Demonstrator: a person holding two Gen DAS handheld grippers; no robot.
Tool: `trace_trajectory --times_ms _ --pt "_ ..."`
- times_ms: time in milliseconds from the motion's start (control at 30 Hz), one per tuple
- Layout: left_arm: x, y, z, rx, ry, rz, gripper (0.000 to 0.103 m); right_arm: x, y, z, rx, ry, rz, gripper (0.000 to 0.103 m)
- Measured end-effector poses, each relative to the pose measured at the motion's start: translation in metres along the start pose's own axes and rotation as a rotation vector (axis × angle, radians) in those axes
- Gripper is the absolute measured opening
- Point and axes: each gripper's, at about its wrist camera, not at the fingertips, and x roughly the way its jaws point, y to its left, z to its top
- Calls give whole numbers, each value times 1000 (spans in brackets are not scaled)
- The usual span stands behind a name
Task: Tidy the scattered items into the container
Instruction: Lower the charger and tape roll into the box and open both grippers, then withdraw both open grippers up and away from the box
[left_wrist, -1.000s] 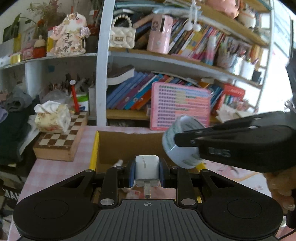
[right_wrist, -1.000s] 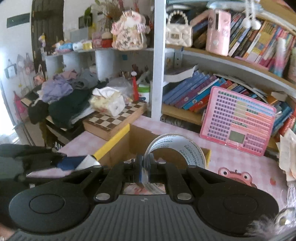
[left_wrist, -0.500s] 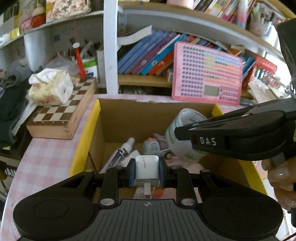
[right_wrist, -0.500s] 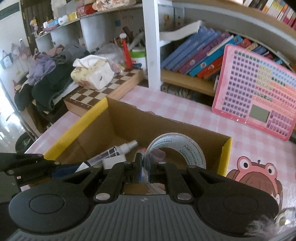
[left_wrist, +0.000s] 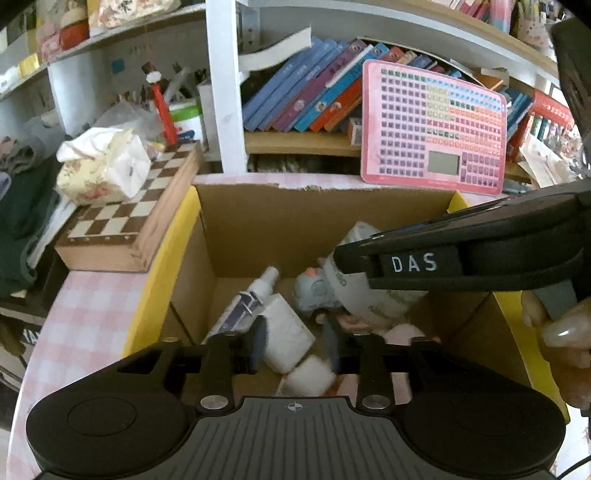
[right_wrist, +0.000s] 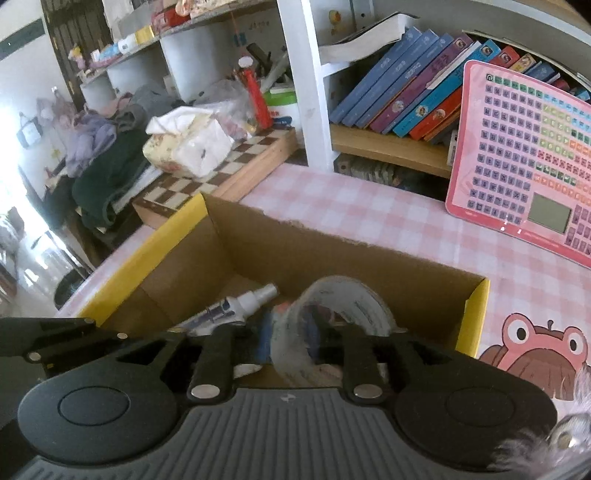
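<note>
Now 2 grippers, left gripper (left_wrist: 294, 345) and right gripper (right_wrist: 289, 341), gape over 1 cardboard box (left_wrist: 177, 236)

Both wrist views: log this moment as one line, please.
left gripper: open above cardboard box | white charger: in box | right gripper: open | tape roll: loose between fingers, in box
</note>
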Motion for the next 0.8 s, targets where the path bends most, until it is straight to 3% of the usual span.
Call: trace_trajectory --times_ms 133,267,400,800 --pt "-17 0 2 10 -55 -11 65 -17 4 -1 -3 -33 6 39" --pt "-41 -1 1 44 -123 -17 78 -38 10 -3 26 -70 -17 42" --pt "-74 0 -5 59 -204 -30 93 -67 19 -9 52 -129 -42 57" --pt "-155 13 -49 71 -278 -102 96 -143 67 -43 80 -249 -122 58"
